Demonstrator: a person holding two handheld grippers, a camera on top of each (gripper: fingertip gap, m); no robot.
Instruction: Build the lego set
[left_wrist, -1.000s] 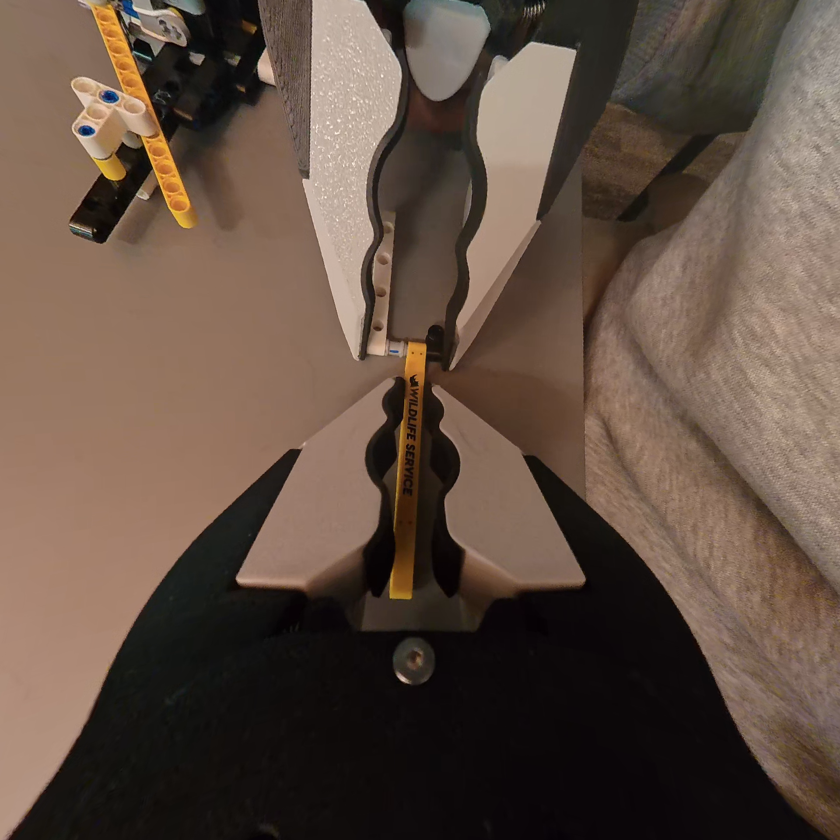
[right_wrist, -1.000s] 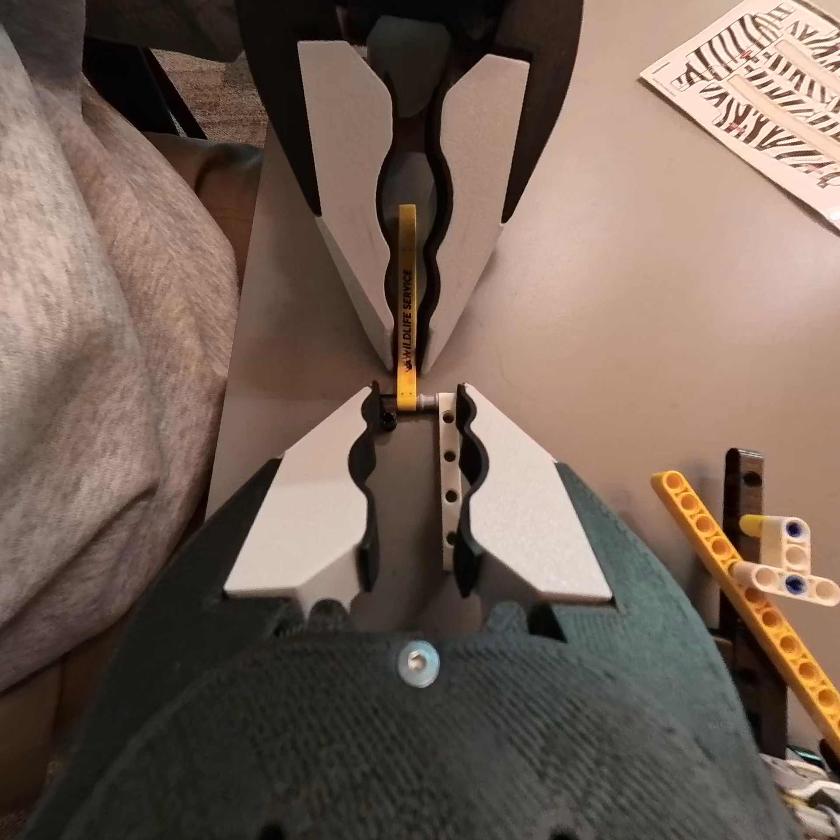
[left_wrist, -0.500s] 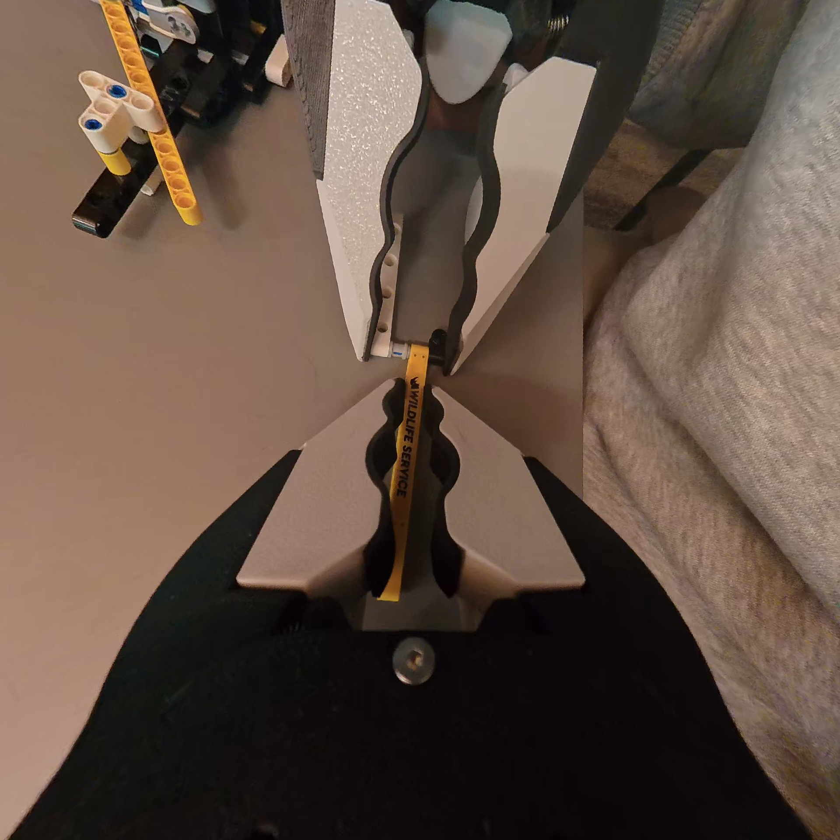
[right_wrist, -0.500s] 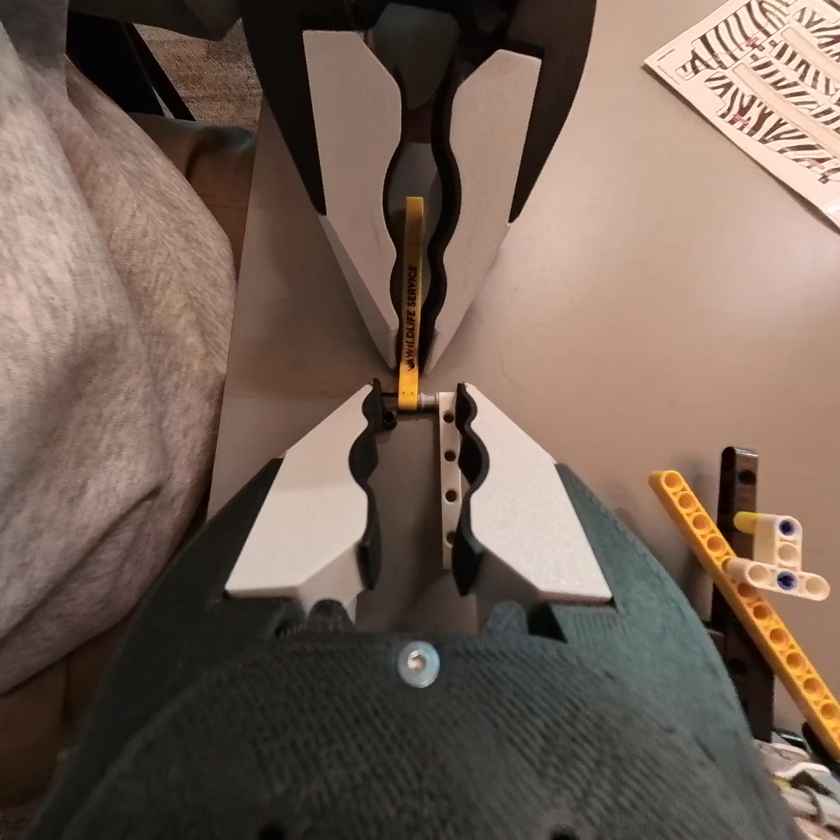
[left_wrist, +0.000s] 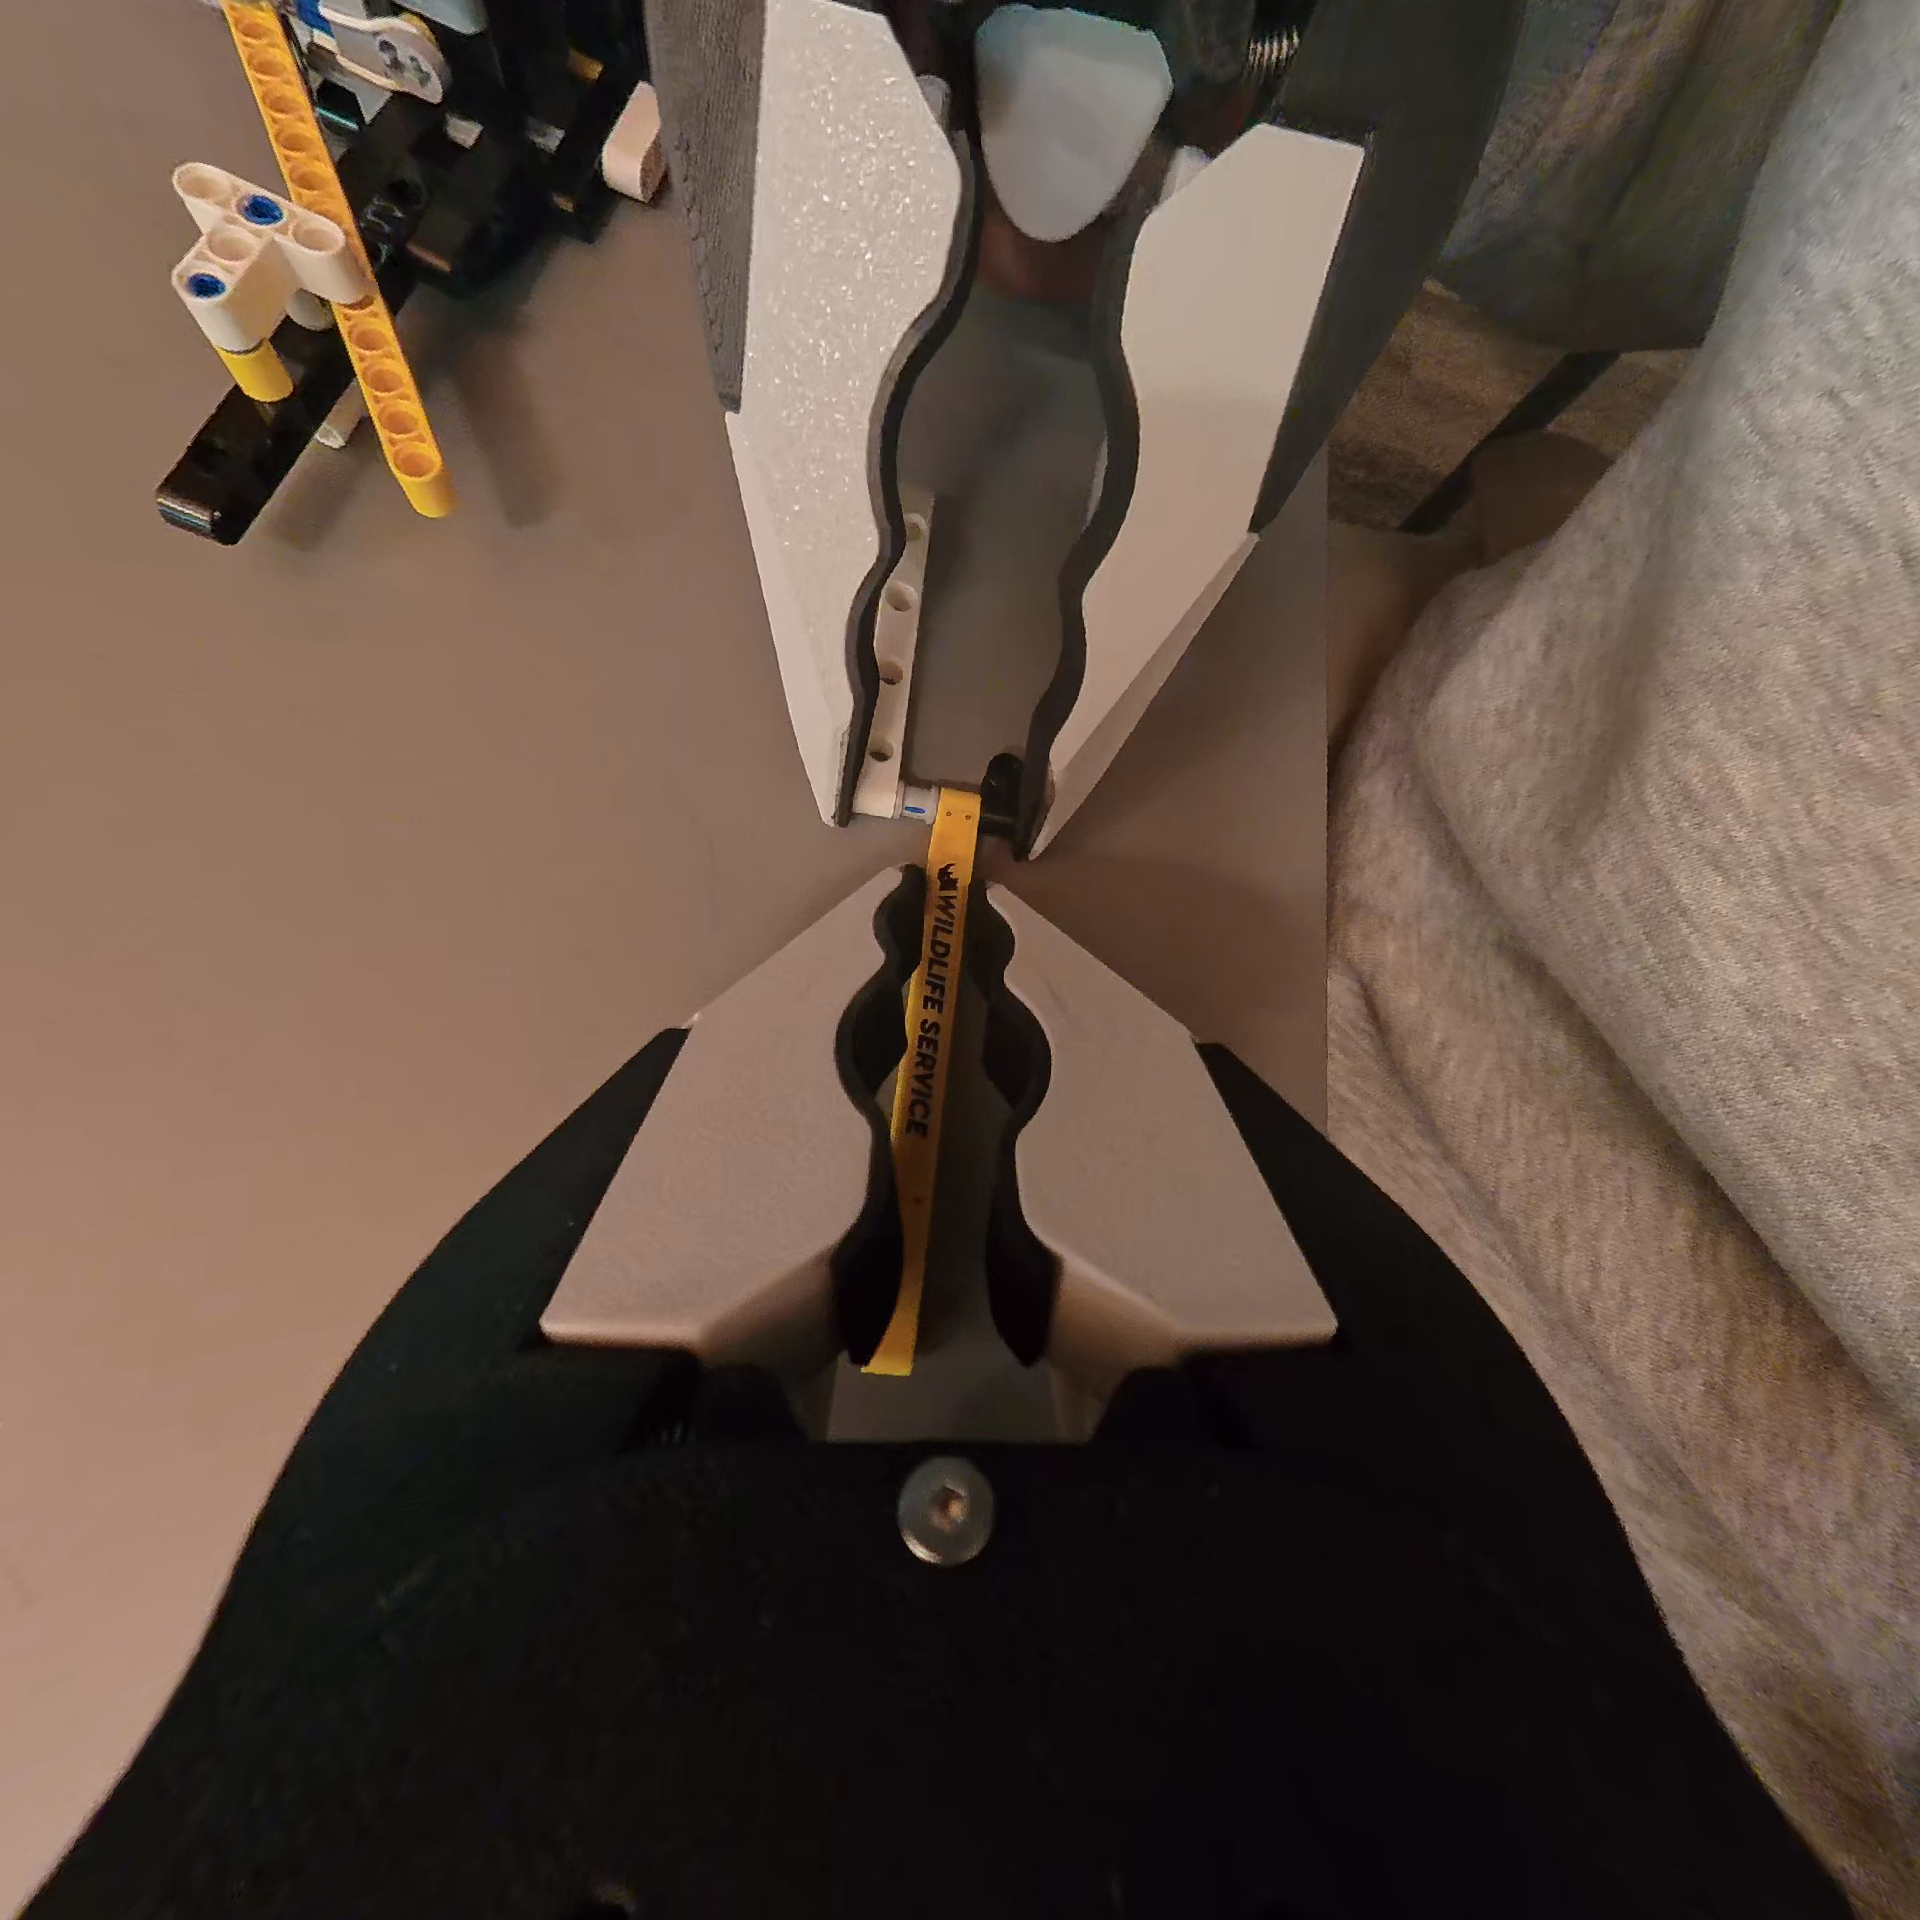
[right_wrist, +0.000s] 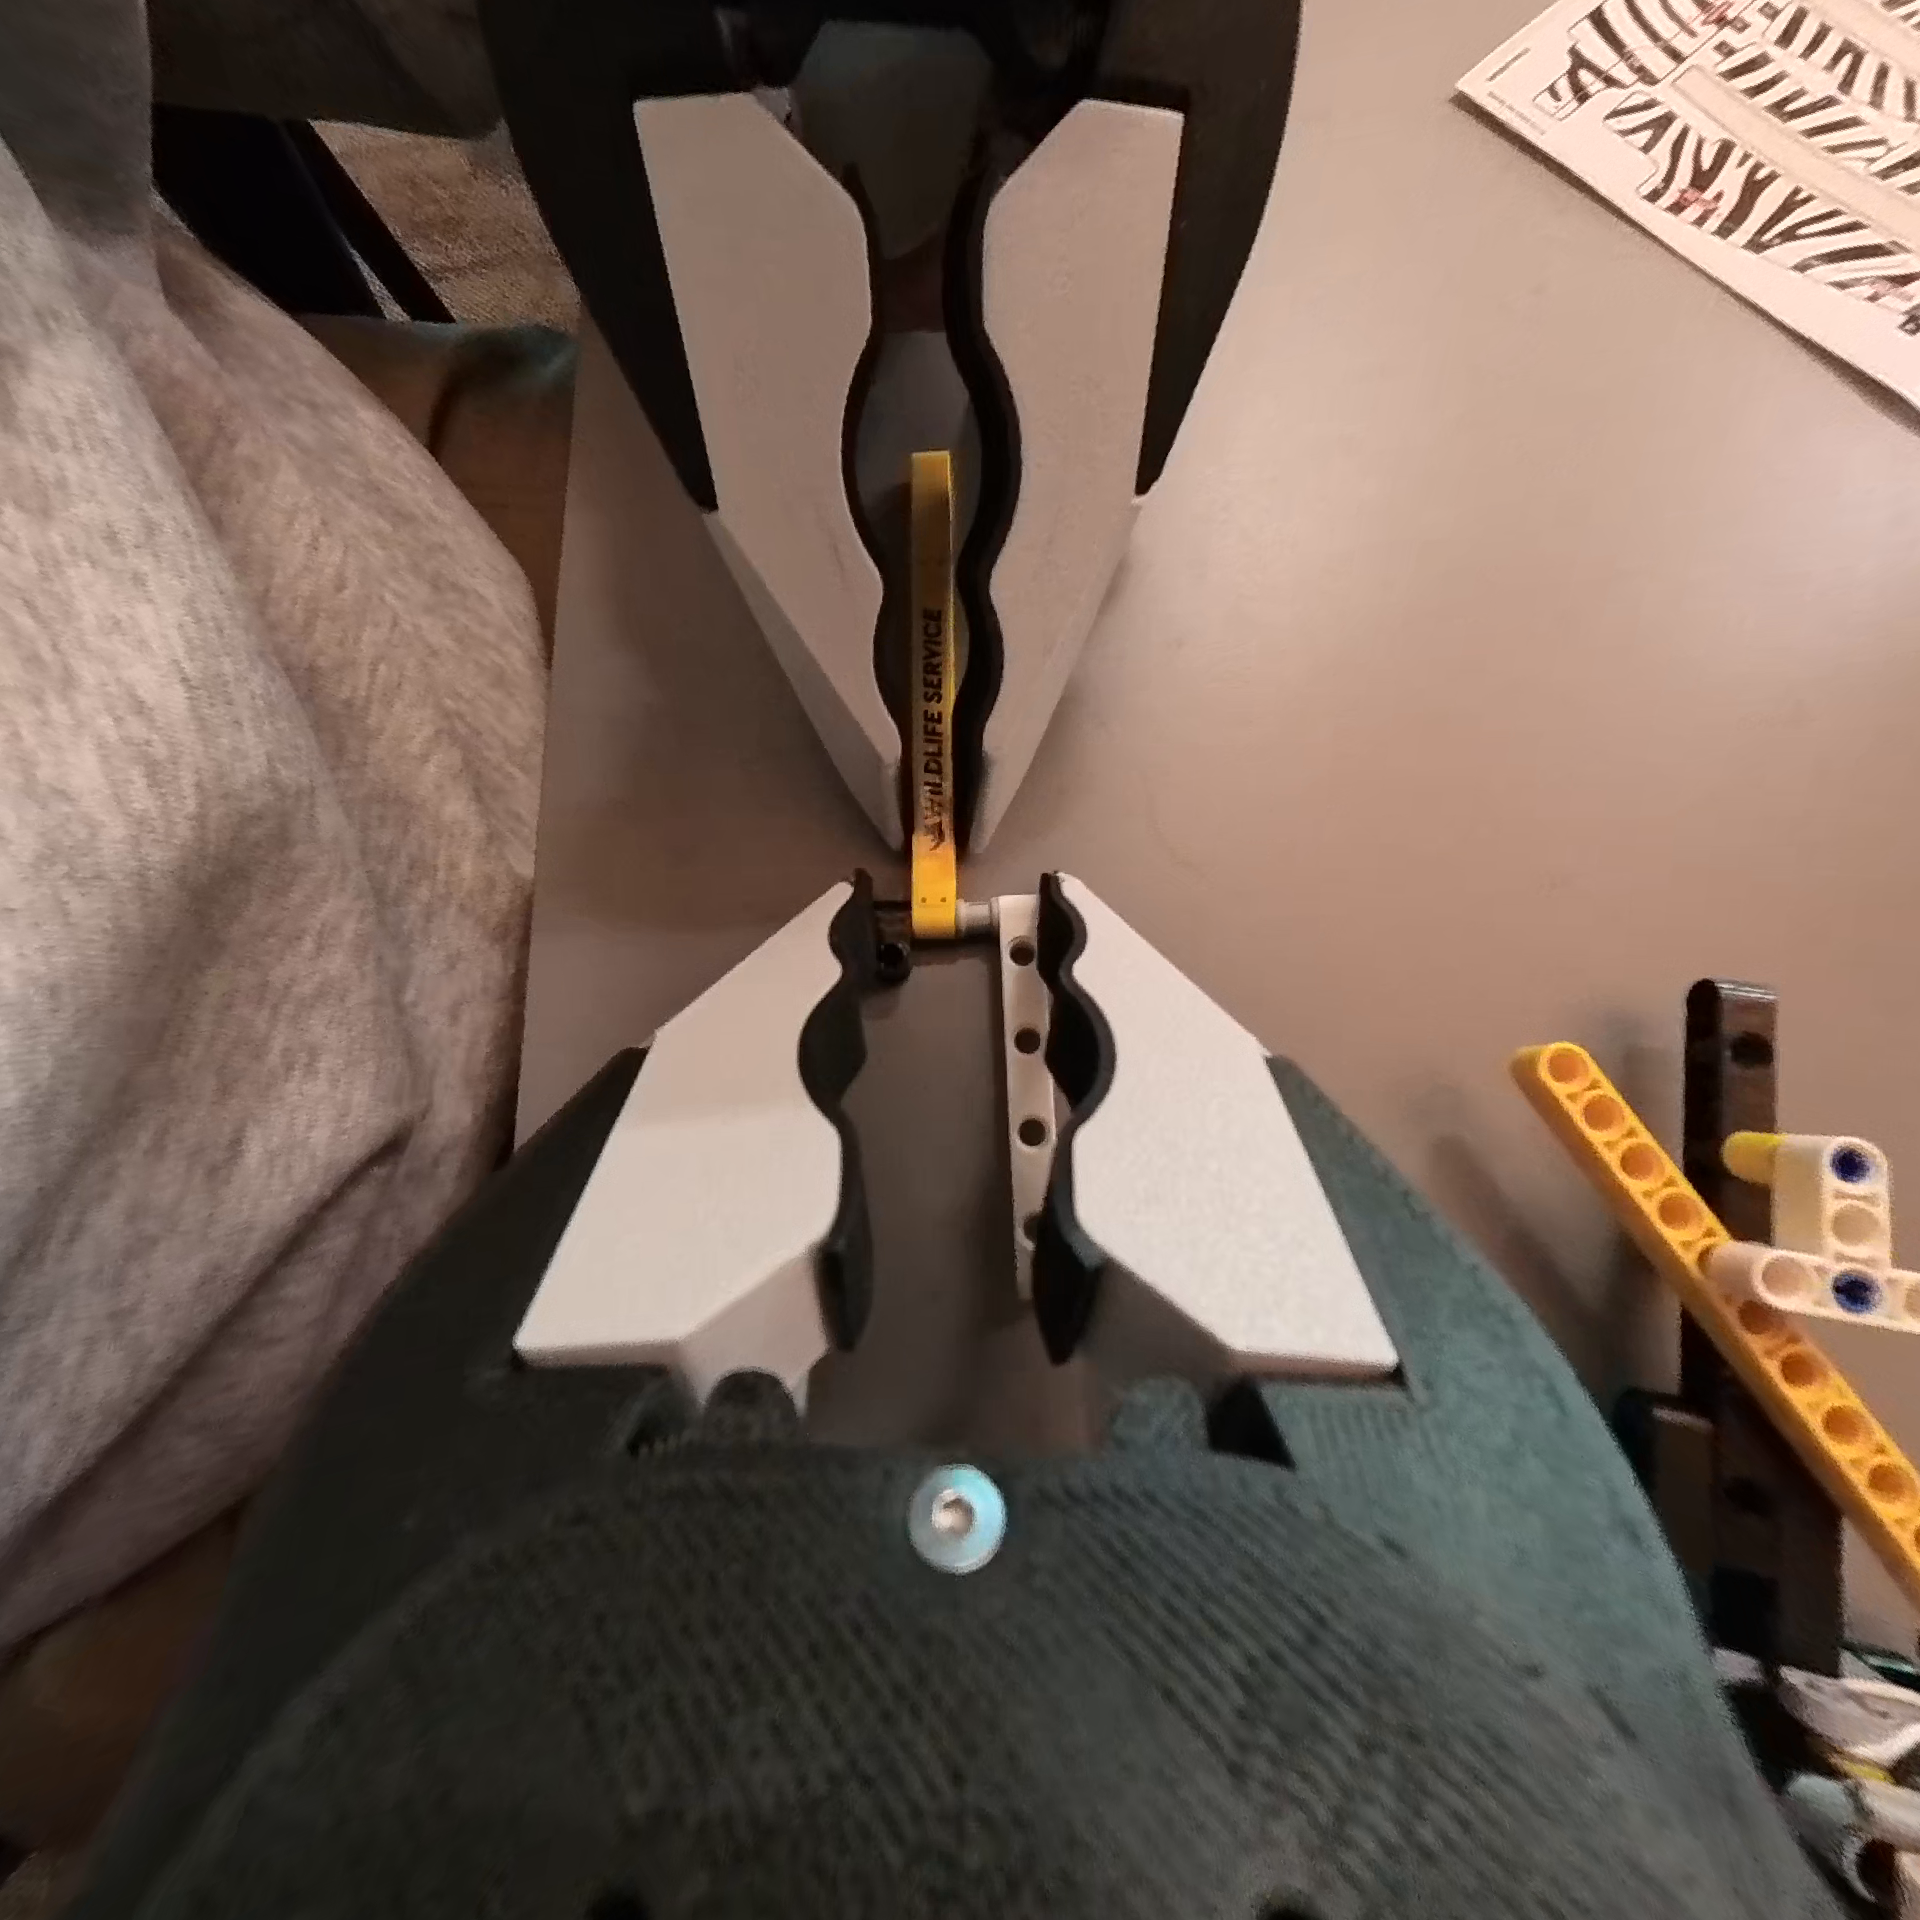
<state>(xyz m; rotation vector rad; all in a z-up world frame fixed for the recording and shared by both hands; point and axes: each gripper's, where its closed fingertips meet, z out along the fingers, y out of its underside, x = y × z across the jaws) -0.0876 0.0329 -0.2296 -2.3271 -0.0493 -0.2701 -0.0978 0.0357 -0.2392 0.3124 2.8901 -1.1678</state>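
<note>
Two tools meet tip to tip over the grey surface (left_wrist: 312, 935), joining lego parts.

Left wrist view: the left tool (left_wrist: 943, 883) points forward, level and low over the surface, its fingers pinched on a thin yellow strip (left_wrist: 928, 1060) that bears black lettering. The strip's far end sits on a short pin between a white beam (left_wrist: 896, 665) and a small black connector (left_wrist: 1000, 800). A half-built model (left_wrist: 343, 249) lies far left.

Right wrist view: the right tool (right_wrist: 948, 904) faces the other way, its fingers set apart and clamping the white beam (right_wrist: 1023, 1081) and black connector (right_wrist: 883, 940) assembly across its tips; the pin seems seated, though blur hides it. A striped sheet (right_wrist: 1745, 156) lies top right.
</note>
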